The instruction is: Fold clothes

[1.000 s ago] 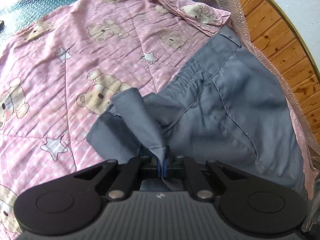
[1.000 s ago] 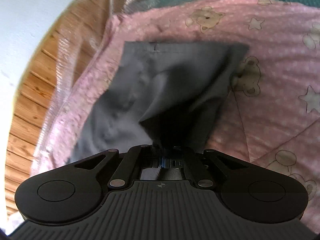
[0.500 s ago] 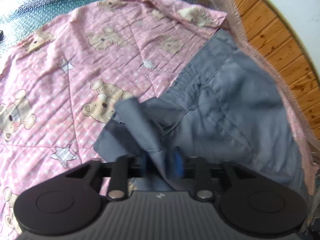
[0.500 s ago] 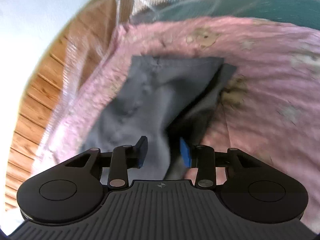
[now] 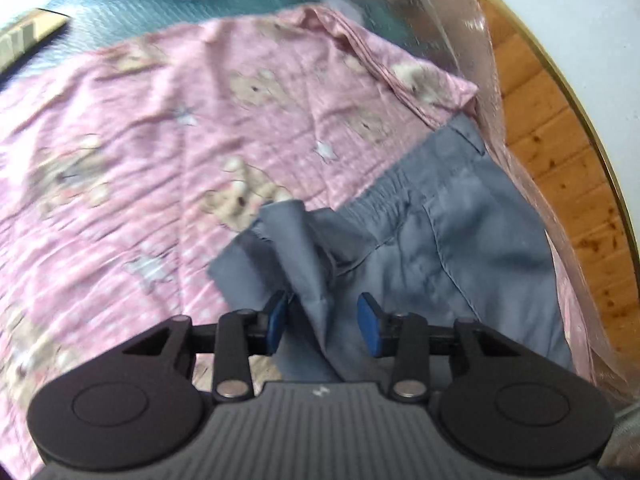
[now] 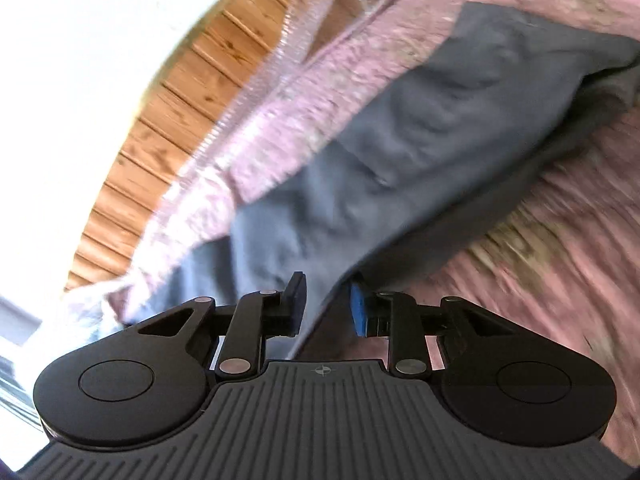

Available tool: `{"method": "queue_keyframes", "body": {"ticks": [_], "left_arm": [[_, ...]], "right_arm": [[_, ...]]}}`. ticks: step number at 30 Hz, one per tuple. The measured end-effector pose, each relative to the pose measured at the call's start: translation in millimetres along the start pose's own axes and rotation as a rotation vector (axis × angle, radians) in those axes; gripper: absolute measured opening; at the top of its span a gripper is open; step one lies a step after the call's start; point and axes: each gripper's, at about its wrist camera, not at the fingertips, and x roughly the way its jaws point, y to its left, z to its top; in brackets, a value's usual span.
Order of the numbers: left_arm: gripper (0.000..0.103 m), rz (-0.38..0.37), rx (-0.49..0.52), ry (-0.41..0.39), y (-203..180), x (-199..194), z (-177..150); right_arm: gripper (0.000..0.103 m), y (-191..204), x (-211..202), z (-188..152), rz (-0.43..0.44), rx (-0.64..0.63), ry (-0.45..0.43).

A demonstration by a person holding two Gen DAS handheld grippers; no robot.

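A pair of grey shorts (image 5: pixel 472 240) lies on a pink teddy-bear blanket (image 5: pixel 160 152), with an elastic waistband toward the blanket's far corner. A raised fold of the grey cloth (image 5: pixel 304 256) stands up between the blue pads of my left gripper (image 5: pixel 323 318), which is open and not pinching it. In the right wrist view the same grey shorts (image 6: pixel 420 152) spread ahead, blurred. My right gripper (image 6: pixel 326 308) is open, with a cloth edge lying loose between its pads.
The pink blanket (image 6: pixel 540 240) covers a teal bubble-textured mat (image 5: pixel 132 4). Clear plastic film (image 5: pixel 480 28) hangs at the blanket's edge. Beyond it is wooden plank flooring (image 5: pixel 560 152) and a white wall (image 6: pixel 80 60). A flat tan object (image 5: pixel 32 32) lies at the far left.
Both grippers were shut on the grey shorts a second ago. Both have since opened and let the cloth go. The right wrist view has swung and tilted, now blurred.
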Motion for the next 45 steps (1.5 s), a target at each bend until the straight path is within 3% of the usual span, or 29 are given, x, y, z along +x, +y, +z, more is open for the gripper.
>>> {"method": "queue_keyframes", "body": {"ticks": [4,7,12,17,21,23,24,29,33,36,39,45], "left_arm": [[0.049,0.024,0.008,-0.027,-16.2,-26.3,-36.4],[0.051,0.033,0.005,-0.029,-32.6,-40.4,-71.7],[0.053,0.028,0.053,0.026,-73.4,-42.5,-131.5],[0.055,-0.036,0.149,0.117,-130.7,-23.1,-184.1],[0.055,-0.061,0.247,0.175,-169.6,-0.2,-206.3],[0.055,-0.078,0.28,0.201,-183.6,8.0,-214.1],[0.055,-0.098,0.295,0.218,-190.7,11.1,-218.7],[0.058,-0.199,0.39,0.315,-229.7,28.6,-243.9],[0.063,-0.26,0.517,0.431,-271.7,54.4,-281.9],[0.063,-0.268,0.562,0.424,-303.0,73.9,-298.4],[0.063,-0.274,0.546,0.393,-323.0,86.7,-298.3],[0.065,-0.283,0.451,0.36,-332.7,94.8,-300.9]], "right_arm": [[0.031,-11.0,19.9,10.5,-0.009,-0.057,0.131],[0.036,-3.5,7.0,17.4,0.005,-0.133,0.183],[0.036,28.0,1.9,34.0,-0.014,-0.392,0.272],[0.036,46.4,-3.4,36.5,-0.021,-0.542,0.282],[0.049,43.2,7.5,28.7,-0.059,-0.641,0.29],[0.046,37.5,17.1,23.1,-0.086,-0.684,0.298],[0.04,33.5,21.2,22.6,-0.101,-0.689,0.31],[0.042,10.3,-21.4,40.2,-0.038,-0.508,0.24],[0.041,-18.3,-18.4,29.4,-0.096,-0.456,0.311],[0.036,-15.8,-6.6,22.7,-0.124,-0.565,0.277],[0.036,-1.2,-1.8,28.2,-0.083,-0.615,0.205],[0.037,18.1,6.0,36.9,-0.044,-0.599,0.261]]}}
